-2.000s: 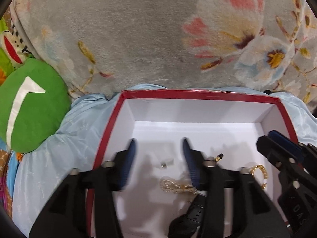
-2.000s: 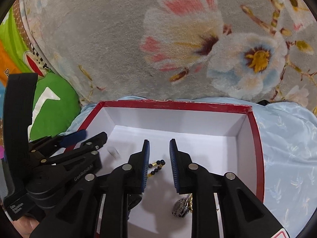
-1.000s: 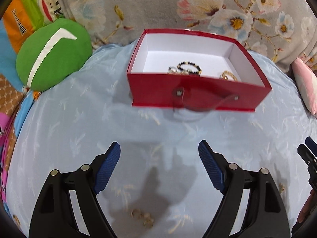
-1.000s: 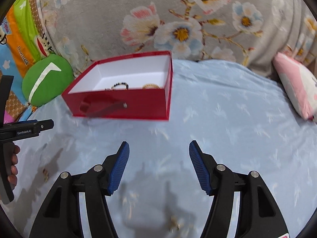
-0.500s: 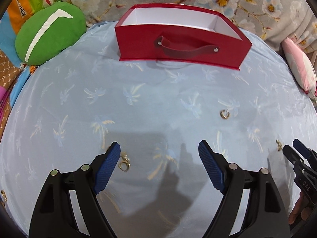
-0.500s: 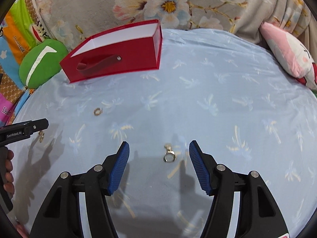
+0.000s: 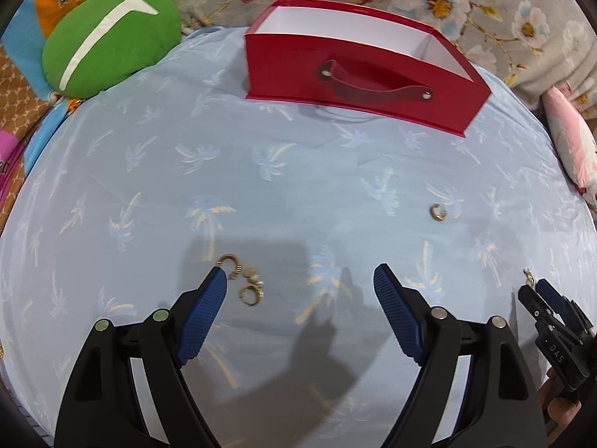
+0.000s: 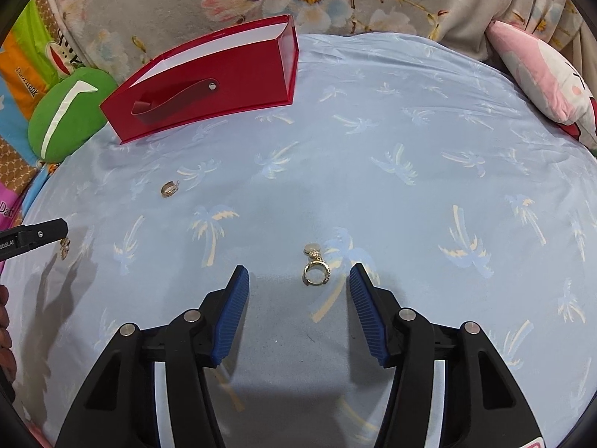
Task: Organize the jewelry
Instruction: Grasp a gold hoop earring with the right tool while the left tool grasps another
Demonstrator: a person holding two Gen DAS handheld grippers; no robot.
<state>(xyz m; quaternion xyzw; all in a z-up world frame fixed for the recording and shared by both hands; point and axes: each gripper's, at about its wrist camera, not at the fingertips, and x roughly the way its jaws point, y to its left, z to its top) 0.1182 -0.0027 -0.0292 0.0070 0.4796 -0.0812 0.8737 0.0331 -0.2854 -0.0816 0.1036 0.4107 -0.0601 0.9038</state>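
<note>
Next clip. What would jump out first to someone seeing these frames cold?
The red box with its strap handle stands at the far side of the pale blue palm-print cloth. Small gold earrings lie scattered on the cloth: a cluster by the left gripper, whose jaws stand wide, and one gold hoop between the closing jaws of the right gripper, untouched.

We look steeply down from both wrist cameras, close over the bed [image 7: 298,186], sharing the red box [image 7: 354,74] [image 8: 231,86] ahead.

Left gripper [image 7: 300,280] open above gold earrings [image 7: 246,280]; red box [image 7: 358,86] beyond.
</note>
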